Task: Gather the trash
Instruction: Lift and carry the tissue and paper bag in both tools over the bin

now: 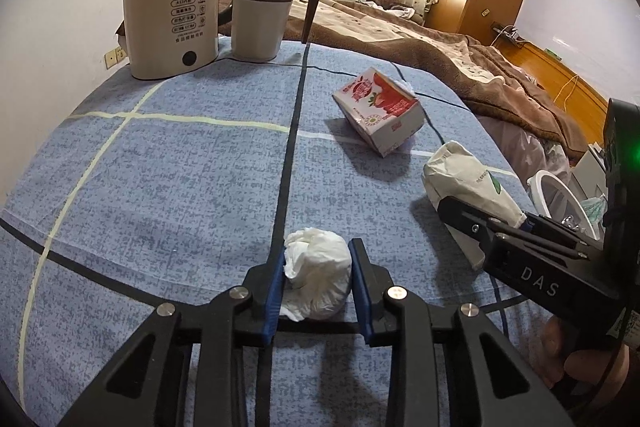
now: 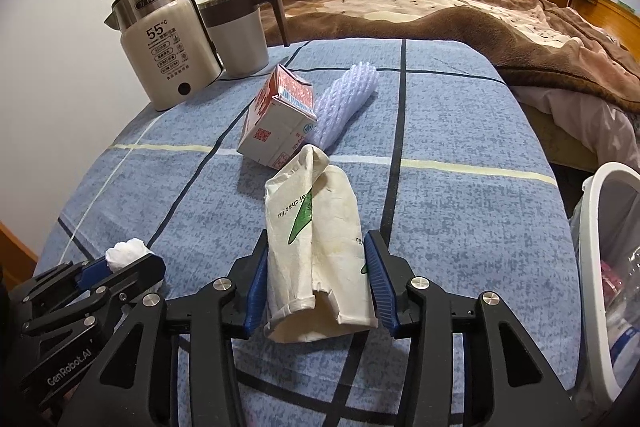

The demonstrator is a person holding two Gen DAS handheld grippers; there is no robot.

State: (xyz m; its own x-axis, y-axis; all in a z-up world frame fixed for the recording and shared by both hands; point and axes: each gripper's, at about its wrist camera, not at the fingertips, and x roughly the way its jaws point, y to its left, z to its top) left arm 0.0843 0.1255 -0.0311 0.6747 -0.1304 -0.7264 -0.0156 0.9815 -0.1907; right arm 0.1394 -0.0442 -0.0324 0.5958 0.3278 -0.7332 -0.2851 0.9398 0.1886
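My left gripper point(image 1: 318, 259) is shut on a crumpled white tissue ball point(image 1: 318, 273), which rests on the blue checked tablecloth point(image 1: 180, 167). My right gripper point(image 2: 316, 259) is shut on a flattened white paper cup point(image 2: 316, 227) with green print, lying on the cloth. The cup and right gripper also show in the left wrist view point(image 1: 464, 179). The left gripper and tissue show in the right wrist view point(image 2: 126, 253). A red-and-white milk carton point(image 1: 378, 107) lies on its side mid-table, with a white foam net sleeve point(image 2: 348, 99) behind it.
A steel and cream kettle point(image 1: 172, 11) and a white lidded mug point(image 1: 260, 15) stand at the table's far left. A white-rimmed trash bin point(image 2: 612, 267) with a bag liner sits off the table's right edge. A bed with a brown blanket point(image 2: 480, 23) lies beyond.
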